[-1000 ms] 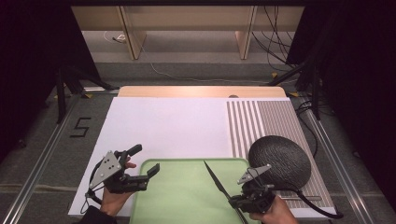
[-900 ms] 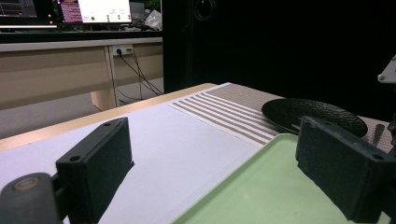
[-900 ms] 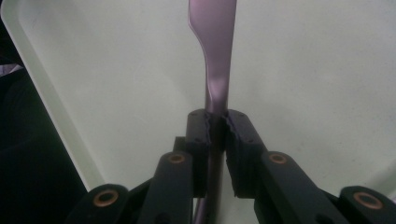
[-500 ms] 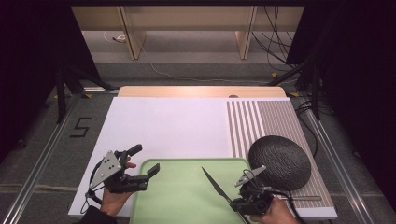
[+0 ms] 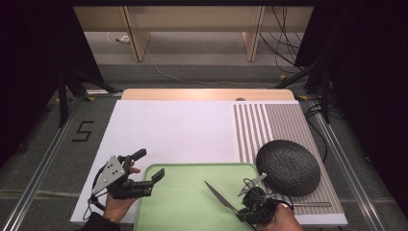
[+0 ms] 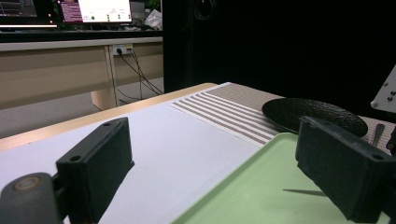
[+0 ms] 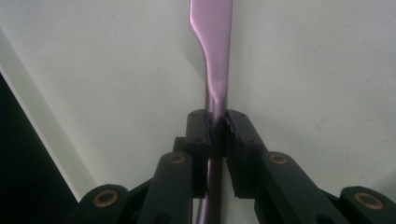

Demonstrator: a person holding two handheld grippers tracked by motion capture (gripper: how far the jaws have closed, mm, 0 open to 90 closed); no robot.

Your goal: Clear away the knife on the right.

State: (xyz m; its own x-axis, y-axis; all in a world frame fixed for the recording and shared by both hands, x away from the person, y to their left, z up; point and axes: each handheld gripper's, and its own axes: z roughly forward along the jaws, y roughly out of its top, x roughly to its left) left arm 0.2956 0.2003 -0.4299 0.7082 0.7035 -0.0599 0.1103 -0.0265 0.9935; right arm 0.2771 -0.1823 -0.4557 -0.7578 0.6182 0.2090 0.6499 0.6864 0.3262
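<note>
I am drawing my right gripper, clenched on the knife, toward six o'clock over the tray; my left gripper is gaping empty.

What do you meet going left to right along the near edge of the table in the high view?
Left gripper, open → green tray → knife, held by the right gripper → dark plate.
</note>
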